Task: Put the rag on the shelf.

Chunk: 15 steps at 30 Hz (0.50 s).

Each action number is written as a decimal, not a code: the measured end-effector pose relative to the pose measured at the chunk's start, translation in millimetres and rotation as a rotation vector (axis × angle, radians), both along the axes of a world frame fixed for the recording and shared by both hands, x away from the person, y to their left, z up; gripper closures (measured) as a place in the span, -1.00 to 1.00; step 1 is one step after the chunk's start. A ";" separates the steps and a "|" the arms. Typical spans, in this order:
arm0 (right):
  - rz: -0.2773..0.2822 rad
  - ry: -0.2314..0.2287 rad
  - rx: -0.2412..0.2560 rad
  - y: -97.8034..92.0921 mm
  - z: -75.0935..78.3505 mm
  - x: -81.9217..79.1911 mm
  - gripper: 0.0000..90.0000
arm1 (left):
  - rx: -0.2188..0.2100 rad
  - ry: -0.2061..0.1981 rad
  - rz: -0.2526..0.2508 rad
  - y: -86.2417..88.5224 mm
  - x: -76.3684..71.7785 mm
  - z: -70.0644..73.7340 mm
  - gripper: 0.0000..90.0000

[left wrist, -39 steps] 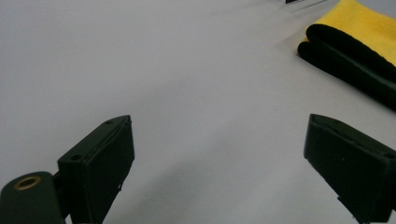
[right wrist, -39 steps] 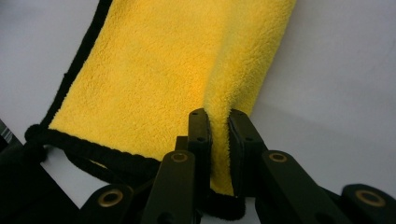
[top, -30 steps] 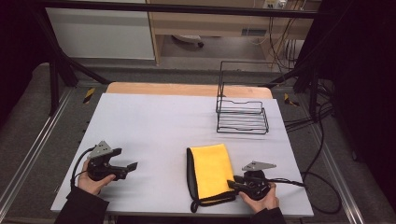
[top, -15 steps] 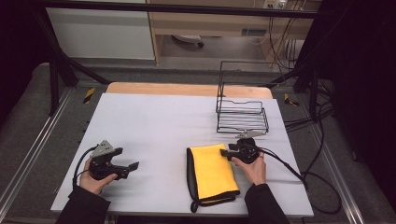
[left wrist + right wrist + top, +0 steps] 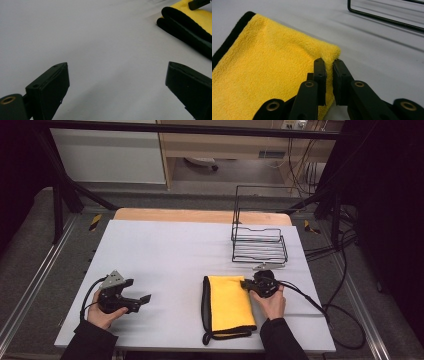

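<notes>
Overhead, the right gripper [image 5: 246, 284] was seen at the far right corner of the yellow cloth [image 5: 227, 302], the left gripper [image 5: 145, 299] well apart. Along the left jaws, wide open, nothing was held. Along the right jaws, the cloth's corner [image 5: 331, 53] was pinched nearly closed.

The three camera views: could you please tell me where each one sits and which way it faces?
High view: fixed above the person's side, looking forward and down on the table; both forearms, the left gripper and right gripper show.
Left gripper view: rides the left gripper, looking low across the table between its wide-apart jaws.
Right gripper view: rides the right gripper, jaws closed on the yellow cloth corner.
All three share the yellow cloth.
</notes>
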State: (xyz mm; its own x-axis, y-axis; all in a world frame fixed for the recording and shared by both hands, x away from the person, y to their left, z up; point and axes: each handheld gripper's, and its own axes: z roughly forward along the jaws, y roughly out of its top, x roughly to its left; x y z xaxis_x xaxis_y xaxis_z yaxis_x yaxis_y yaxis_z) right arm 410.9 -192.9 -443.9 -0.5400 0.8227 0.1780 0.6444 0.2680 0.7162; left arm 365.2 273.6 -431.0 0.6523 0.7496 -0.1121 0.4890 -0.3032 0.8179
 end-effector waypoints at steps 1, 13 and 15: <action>0.000 0.000 0.000 0.0 0.0 0.0 0.64 | 0.007 0.004 0.006 -1.6 0.4 0.8 -0.88; 0.080 -0.101 0.096 -31.3 14.7 -8.6 -0.64 | 0.017 0.005 -0.031 -47.8 9.8 20.8 -0.89; 0.080 -0.101 0.099 -35.1 13.5 -10.2 -0.74 | 0.026 0.002 -0.046 -60.3 13.2 23.1 -0.88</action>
State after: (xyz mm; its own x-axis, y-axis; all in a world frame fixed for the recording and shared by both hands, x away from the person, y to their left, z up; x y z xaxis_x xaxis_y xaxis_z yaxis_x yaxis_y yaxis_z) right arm 400.8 -228.0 -430.4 -0.6223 0.7576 0.1971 0.5470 0.2407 0.8017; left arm 378.5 213.3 -407.9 0.6859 0.7216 -0.0942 0.4759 -0.3469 0.8082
